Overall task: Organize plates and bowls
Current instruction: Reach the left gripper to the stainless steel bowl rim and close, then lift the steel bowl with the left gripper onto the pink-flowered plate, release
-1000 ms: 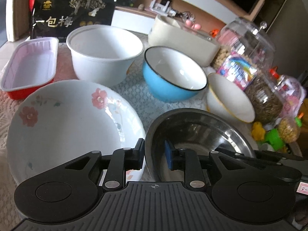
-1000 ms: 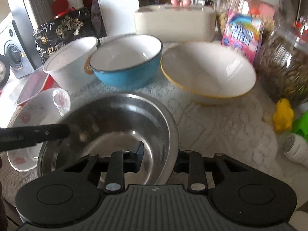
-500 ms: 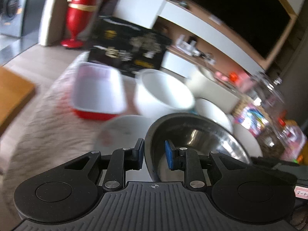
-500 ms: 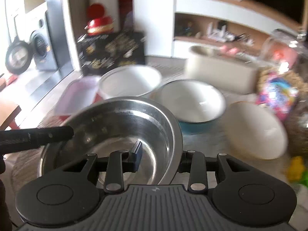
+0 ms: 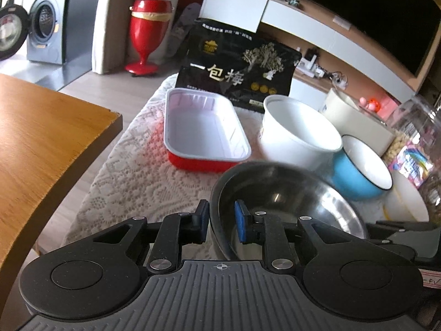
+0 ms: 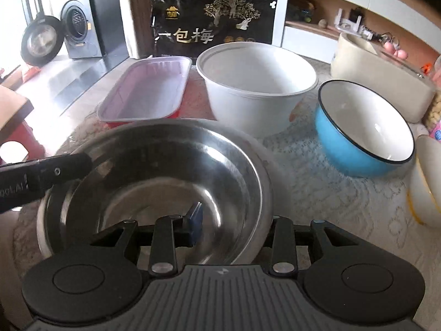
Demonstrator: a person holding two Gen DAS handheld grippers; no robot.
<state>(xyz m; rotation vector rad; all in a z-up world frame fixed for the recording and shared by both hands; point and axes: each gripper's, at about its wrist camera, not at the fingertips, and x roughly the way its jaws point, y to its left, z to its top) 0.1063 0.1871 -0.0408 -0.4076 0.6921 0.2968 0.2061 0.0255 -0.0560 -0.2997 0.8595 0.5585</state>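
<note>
Both grippers hold a steel bowl point(image 5: 289, 193) by its rim, above the lace-covered table. My left gripper point(image 5: 220, 222) is shut on the bowl's left rim. My right gripper point(image 6: 234, 229) is shut on the near right rim of the same bowl point(image 6: 154, 176), one finger inside and one outside. The left gripper's finger shows as a black bar at the left of the right wrist view. Behind stand a white bowl point(image 6: 256, 85), a blue bowl point(image 6: 363, 127) and a red tray with white lining point(image 6: 146, 93). A yellow-rimmed bowl point(image 6: 424, 187) lies at the right edge.
A black snack bag point(image 6: 215, 22) stands behind the tray. A cream box point(image 6: 383, 77) and clear snack jars point(image 5: 413, 143) are at the back right. A wooden table point(image 5: 41, 143) stands left of the lace cloth point(image 5: 132, 171). A washing machine point(image 5: 44, 33) is far left.
Both grippers lifted the steel bowl off the table and carried it left, toward the floral plate's place; the plate is now hidden. The views swung left to show the wooden table and the washing machine.
</note>
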